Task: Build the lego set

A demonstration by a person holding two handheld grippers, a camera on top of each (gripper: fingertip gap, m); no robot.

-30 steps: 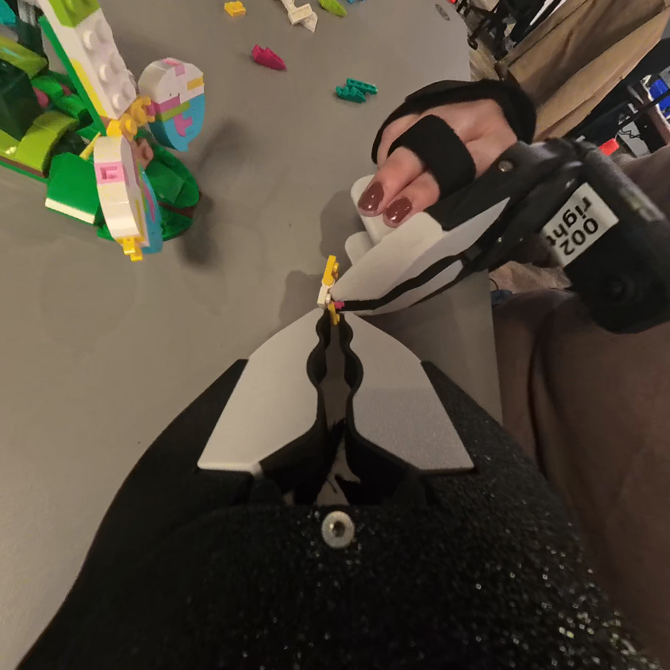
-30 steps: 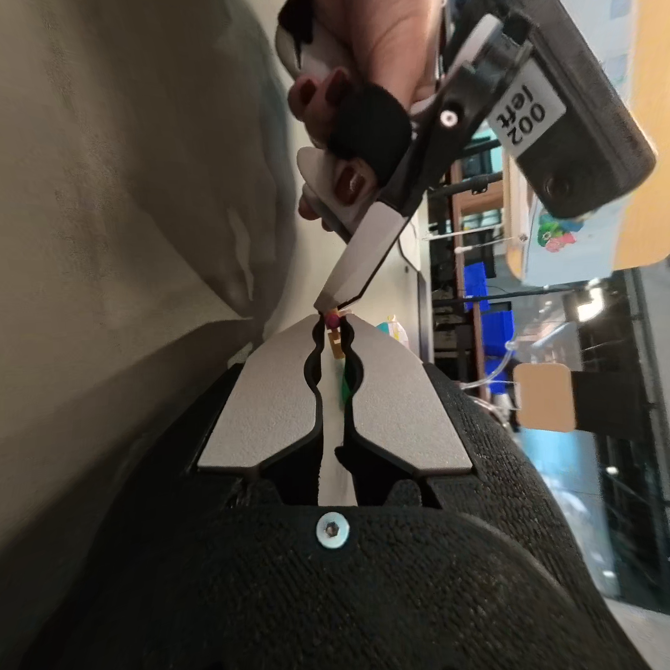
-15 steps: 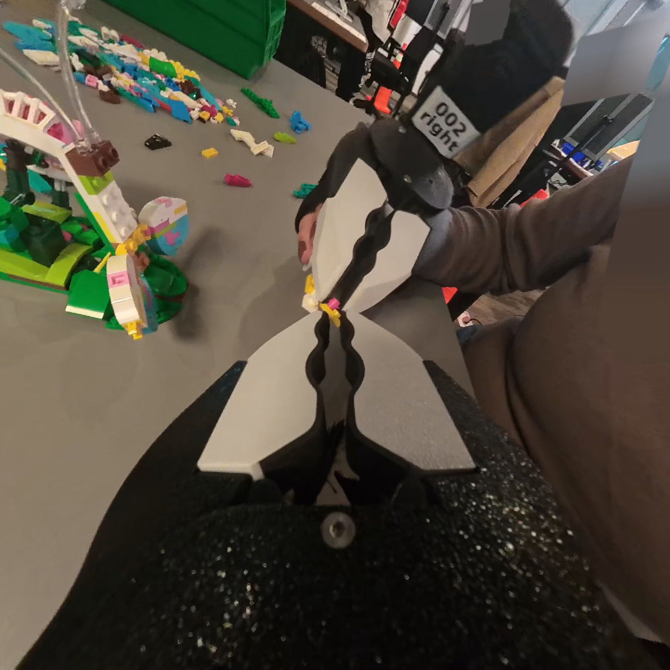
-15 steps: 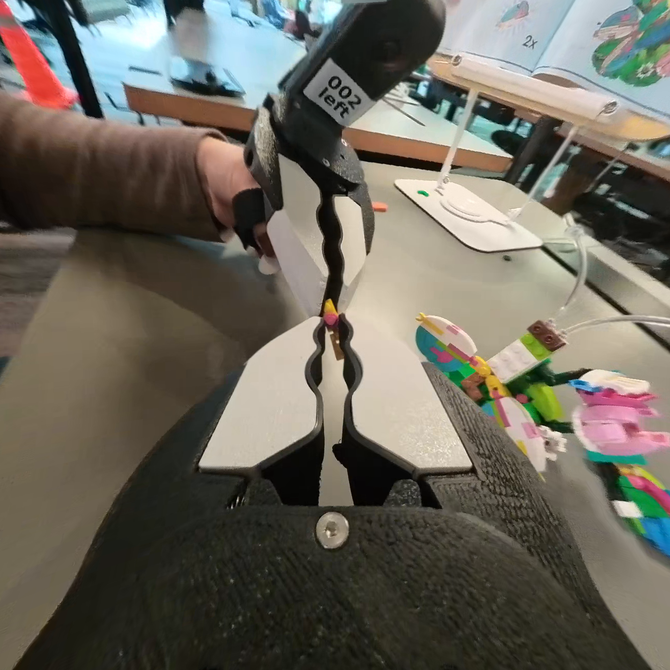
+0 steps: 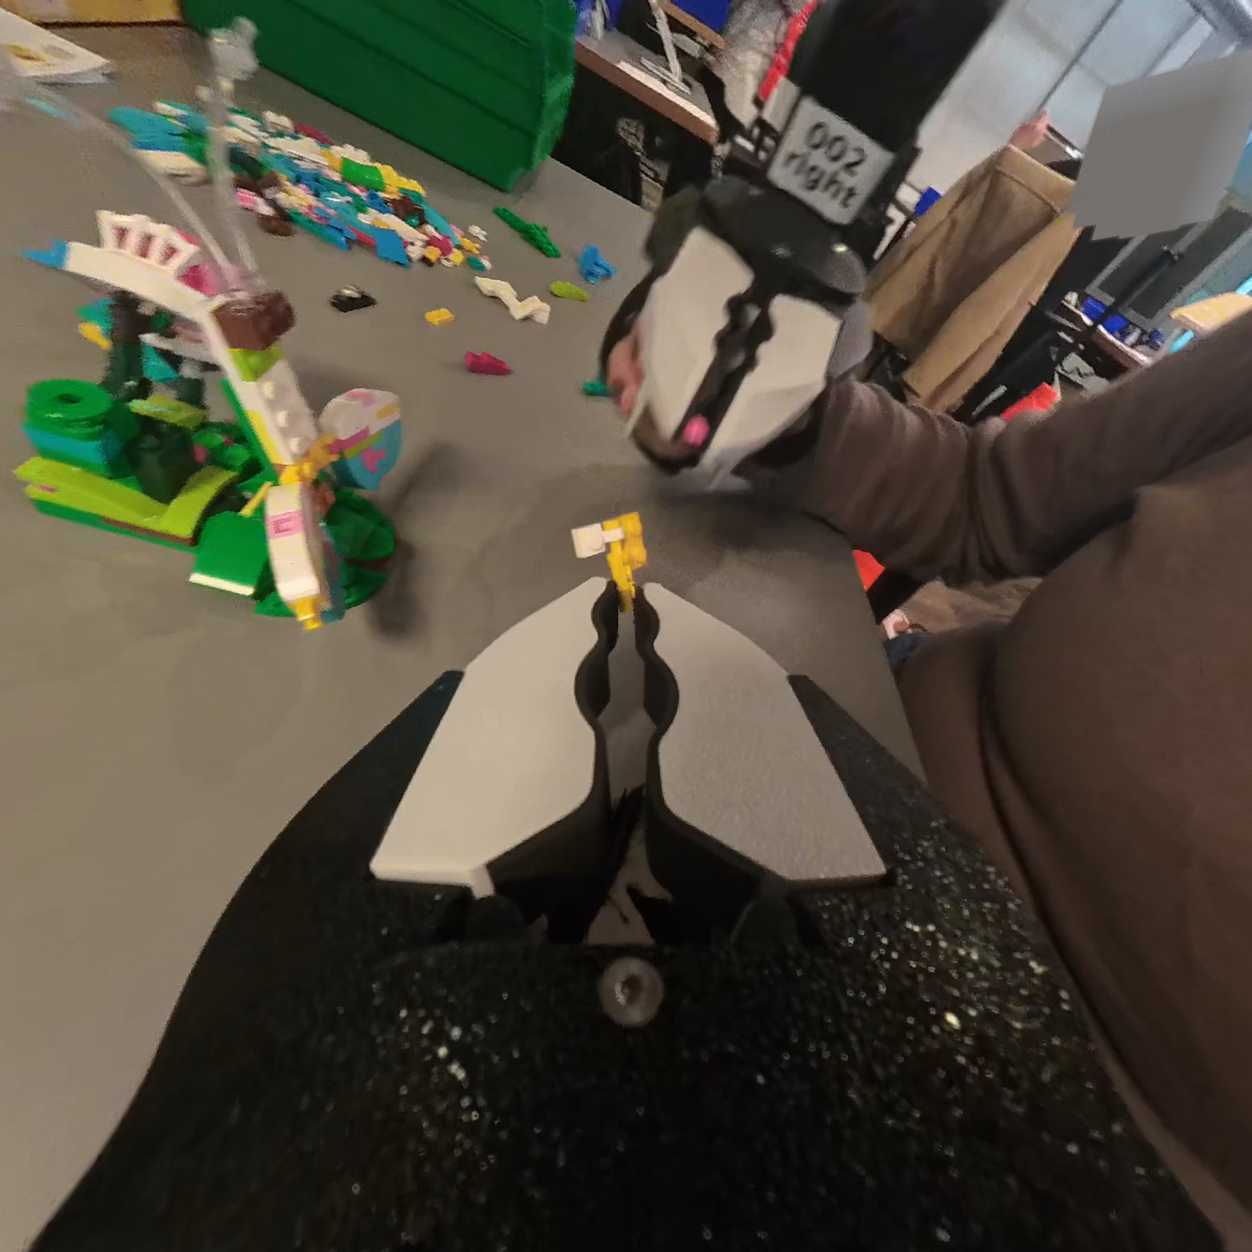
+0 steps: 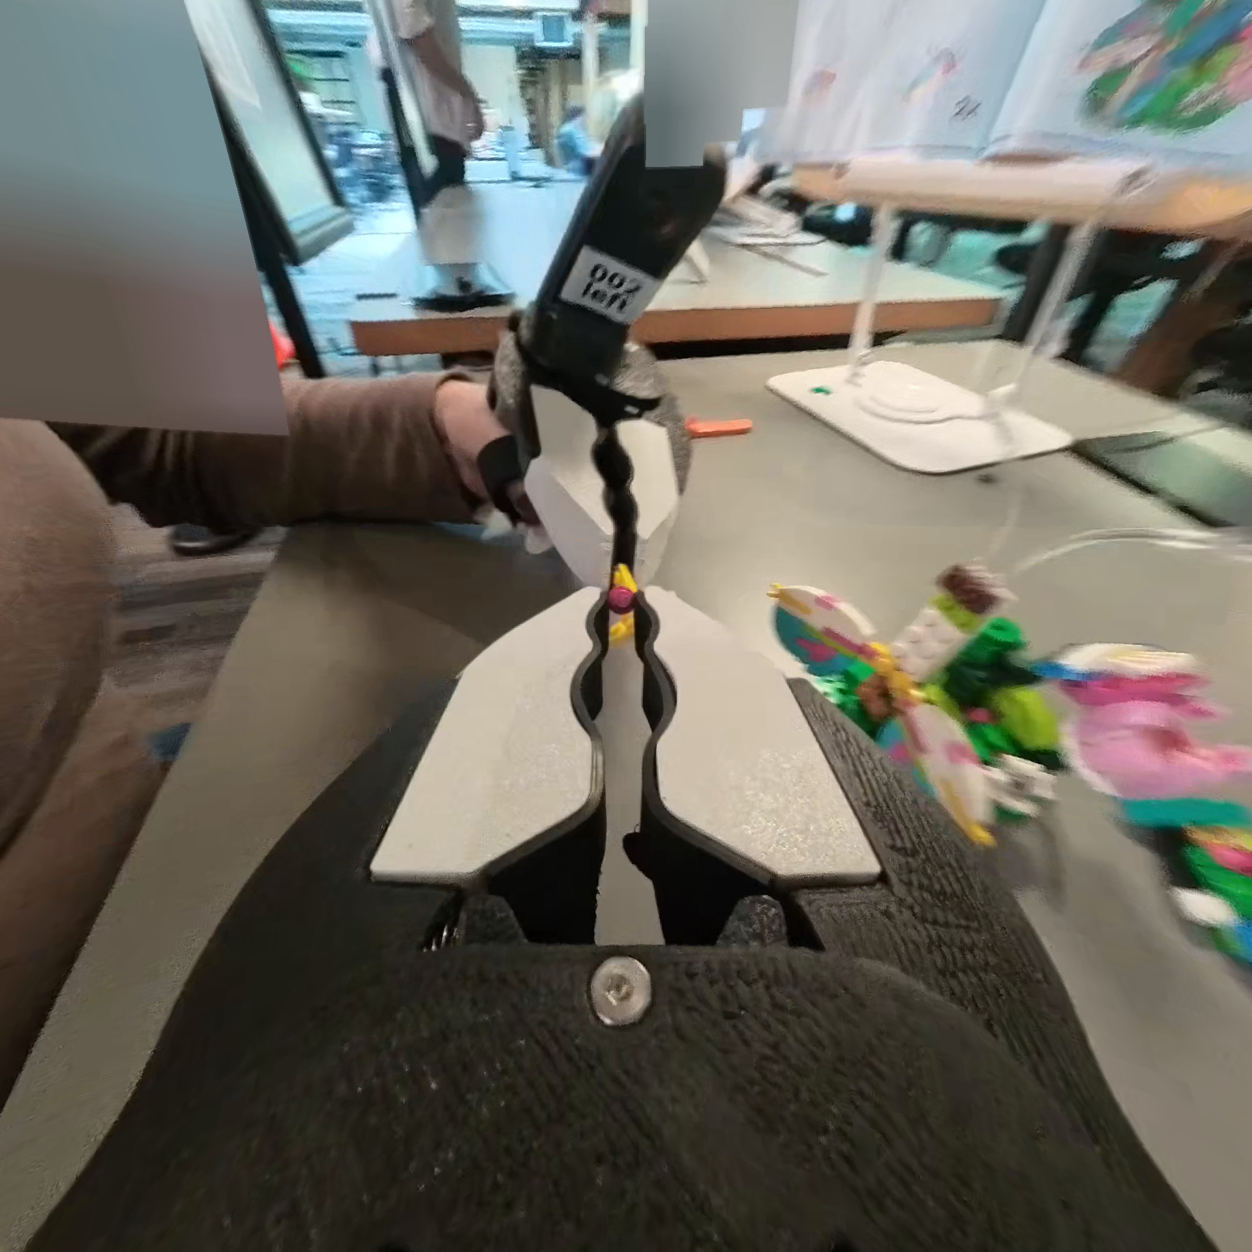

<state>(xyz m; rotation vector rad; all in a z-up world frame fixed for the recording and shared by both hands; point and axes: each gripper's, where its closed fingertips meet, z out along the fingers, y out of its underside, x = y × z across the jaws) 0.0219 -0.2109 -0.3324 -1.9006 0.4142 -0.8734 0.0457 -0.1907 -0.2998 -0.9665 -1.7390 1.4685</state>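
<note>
My left gripper (image 5: 624,588) is shut on a small yellow piece with a white plate on it (image 5: 613,542), held above the grey table (image 5: 169,711). My right gripper (image 6: 620,603) is shut on a small pink piece (image 6: 618,597), with a bit of yellow between the jaws behind it. In the left wrist view the right gripper (image 5: 684,440) is beyond and to the right of my left tips, apart from them, with the pink piece (image 5: 694,430) at its tip. The part-built lego model (image 5: 271,474) stands to the left; it also shows in the right wrist view (image 6: 948,677).
A pile of loose bricks (image 5: 325,183) lies at the back left, with scattered pieces (image 5: 488,362) nearer. A green bin (image 5: 420,74) stands behind. An instruction booklet (image 6: 1016,81) sits on a clear stand with a white base (image 6: 914,420). An orange piece (image 6: 718,427) lies beyond. The table edge is close on the right. The grippers' ends are close to 5 cm from one another.
The two grippers' tips were touching over the small assembly; now they have drawn apart. The yellow and white piece stays in the left gripper, the pink piece in the right.
</note>
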